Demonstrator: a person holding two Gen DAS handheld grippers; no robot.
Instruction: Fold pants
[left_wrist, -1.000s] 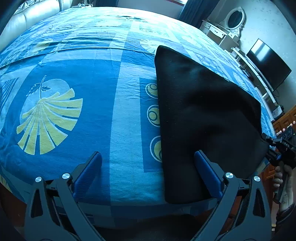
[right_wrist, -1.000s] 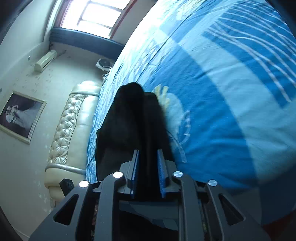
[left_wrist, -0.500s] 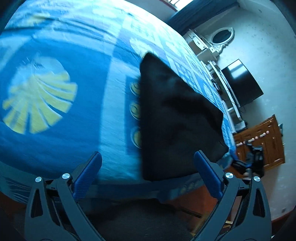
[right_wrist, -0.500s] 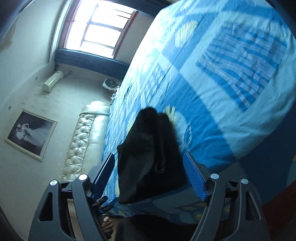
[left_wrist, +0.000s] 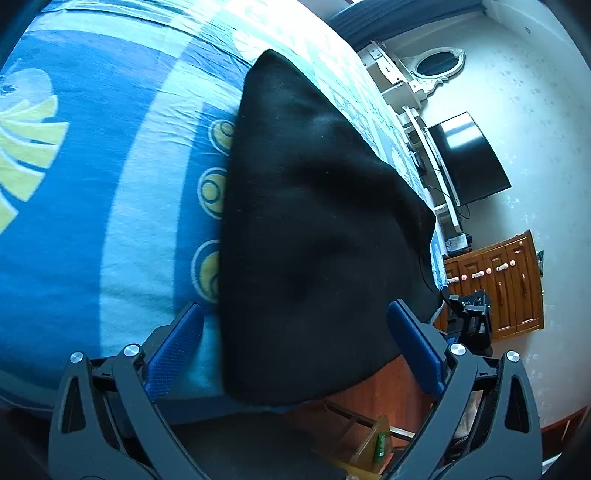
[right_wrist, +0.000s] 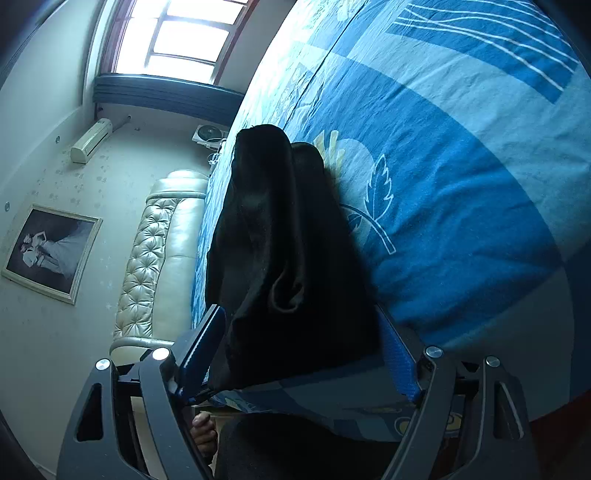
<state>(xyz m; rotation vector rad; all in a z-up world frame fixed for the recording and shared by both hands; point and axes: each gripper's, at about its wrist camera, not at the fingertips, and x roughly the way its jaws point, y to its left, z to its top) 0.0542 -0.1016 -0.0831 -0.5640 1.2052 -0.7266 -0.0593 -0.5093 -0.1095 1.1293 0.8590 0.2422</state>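
Left gripper (left_wrist: 295, 354) first: its blue fingers (left_wrist: 173, 354) stand wide apart, nothing pinched, and the near end of the black pants (left_wrist: 317, 236) lies between them without either pad pressing on it; the left pad sits on the bedspread side, just off the cloth's edge, the right pad shows at the cloth's other edge. Over to the right gripper (right_wrist: 299, 354): its jaws have just been opening and now they're spread wide, blue fingers (right_wrist: 201, 350) either side of the pants' (right_wrist: 291, 251) near end, the fabric lying loose in the gap, and whether it brushes the right-hand pad I can't tell. From there the pants run away from both grippers as a folded dark slab, narrowing to a rounded far end, flat on the blue patterned bed (left_wrist: 110, 206), with the near end reaching the mattress edge. In the right wrist view two layers show side by side at the far end, with a small curl in the cloth nearer the fingers. Past the bed's edge in the left view: the other gripper's black body, a wooden cabinet (left_wrist: 506, 284), and a dark television (left_wrist: 469, 158). In the right view, a padded headboard (right_wrist: 159, 258) and a bright window (right_wrist: 184, 33).
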